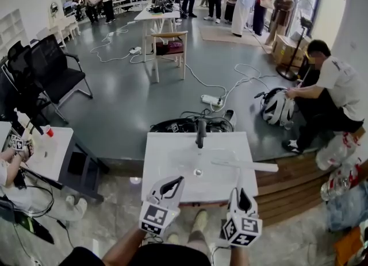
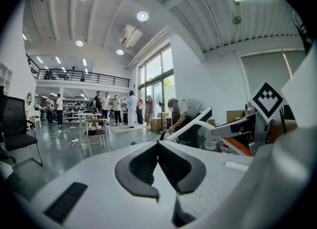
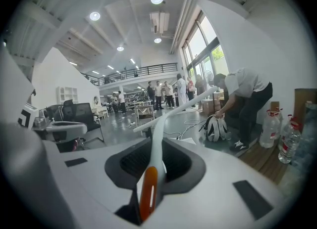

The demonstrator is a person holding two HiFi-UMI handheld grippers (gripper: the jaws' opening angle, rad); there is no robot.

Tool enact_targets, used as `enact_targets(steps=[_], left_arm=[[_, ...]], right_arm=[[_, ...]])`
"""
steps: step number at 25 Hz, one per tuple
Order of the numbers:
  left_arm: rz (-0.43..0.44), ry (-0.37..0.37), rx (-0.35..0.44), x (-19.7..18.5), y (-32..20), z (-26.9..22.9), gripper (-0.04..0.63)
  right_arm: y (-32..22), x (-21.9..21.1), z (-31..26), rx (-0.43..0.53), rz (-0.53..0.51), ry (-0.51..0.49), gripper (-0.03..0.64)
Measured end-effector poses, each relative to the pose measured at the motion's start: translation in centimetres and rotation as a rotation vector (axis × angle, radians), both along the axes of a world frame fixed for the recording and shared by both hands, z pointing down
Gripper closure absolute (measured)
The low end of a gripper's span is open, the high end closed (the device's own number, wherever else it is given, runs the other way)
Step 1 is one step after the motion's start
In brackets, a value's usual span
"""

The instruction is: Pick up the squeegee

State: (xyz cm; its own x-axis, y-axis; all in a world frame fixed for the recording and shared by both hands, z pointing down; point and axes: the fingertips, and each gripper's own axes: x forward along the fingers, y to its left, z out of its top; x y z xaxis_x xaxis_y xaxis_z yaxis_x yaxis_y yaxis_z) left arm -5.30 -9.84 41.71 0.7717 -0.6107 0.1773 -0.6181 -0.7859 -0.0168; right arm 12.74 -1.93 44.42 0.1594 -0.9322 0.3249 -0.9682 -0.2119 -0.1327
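The squeegee [image 1: 244, 166] is white, with a long blade held crosswise above the white table [image 1: 167, 161] and a thin handle running back toward me. My right gripper [image 1: 240, 195] is shut on that handle. In the right gripper view the handle [image 3: 156, 139] passes between the pads, its orange end [image 3: 147, 193] pokes out behind, and the blade [image 3: 178, 105] slants up ahead. My left gripper [image 1: 172, 187] hovers over the table's near edge at the left, shut and empty; its pads [image 2: 148, 166] meet at the tips. The left gripper view catches the squeegee [image 2: 190, 125] to its right.
A black faucet [image 1: 200, 133] stands at the table's far edge, and a drain hole [image 1: 198, 173] sits mid-table. A person [image 1: 330, 95] crouches by a backpack [image 1: 277, 107] at the right. Water bottles [image 1: 339, 150] stand on wooden boards, and cables [image 1: 190, 124] lie past the table. Black chairs [image 1: 49, 72] are on the left.
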Motion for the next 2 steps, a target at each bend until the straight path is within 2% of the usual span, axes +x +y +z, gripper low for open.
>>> enact_targets(steps=[2], left_arm=[[0.001,-0.001,0.002,-0.16,-0.15,-0.07,0.594]], right_arm=[[-0.16,-0.21,-0.09,0.000,-0.001,0.000,0.552]])
